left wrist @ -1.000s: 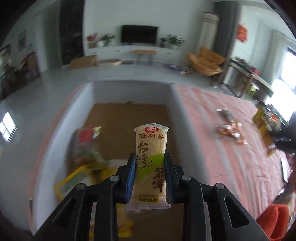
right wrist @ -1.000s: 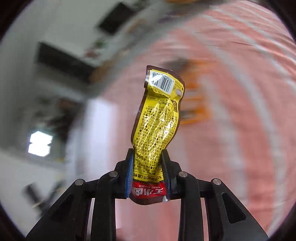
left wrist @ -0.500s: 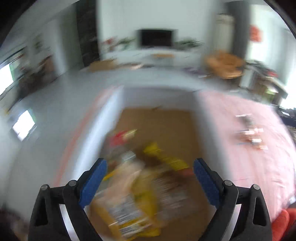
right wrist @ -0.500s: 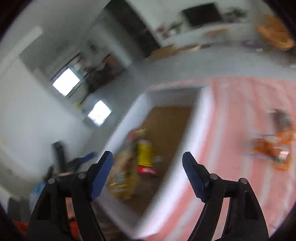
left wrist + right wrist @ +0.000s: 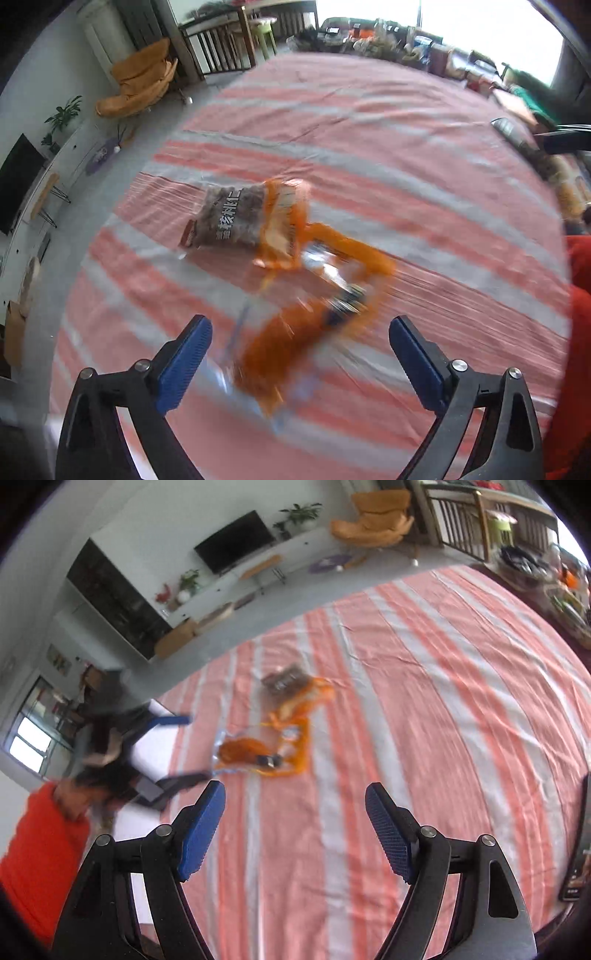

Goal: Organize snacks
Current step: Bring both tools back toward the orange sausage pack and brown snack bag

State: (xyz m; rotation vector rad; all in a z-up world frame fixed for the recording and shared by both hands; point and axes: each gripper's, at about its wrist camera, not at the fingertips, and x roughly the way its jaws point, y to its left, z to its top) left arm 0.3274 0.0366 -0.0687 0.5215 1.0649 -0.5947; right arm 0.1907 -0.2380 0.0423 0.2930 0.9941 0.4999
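Snacks lie in a little bunch on the pink and white striped cloth [image 5: 388, 122], and I count about three of them, though the blur makes it hard to be sure. One is a brown nut bag [image 5: 229, 218] with white letters on it. It sits at the far end of the bunch, on the side toward the orange chair [image 5: 138, 83]. Touching it is a see-through packet with orange edges [image 5: 284, 225]. Next to that, on the near side, lies a bigger orange packet [image 5: 314, 325], too smeared to read.

The left gripper [image 5: 299, 363] hangs over the bunch. Its two blue pads [image 5: 184, 363] are spread wide, one on each side of the bigger orange packet, and I cannot tell if they touch it. Its jaws have just been opening. Nothing is pinched between them.

The right gripper [image 5: 295, 830] is farther from the bunch, over bare cloth. Its two blue pads [image 5: 201, 830] are spread apart too, with nothing between them. Its jaws have hardly changed just now.

From the right wrist view I can see the same bunch [image 5: 273, 734] out in front, well apart from that gripper. One hand [image 5: 74, 797] in an orange sleeve [image 5: 40, 864] holds the left gripper beside the bunch. One black TV [image 5: 236, 541] hangs on the wall past the chair.
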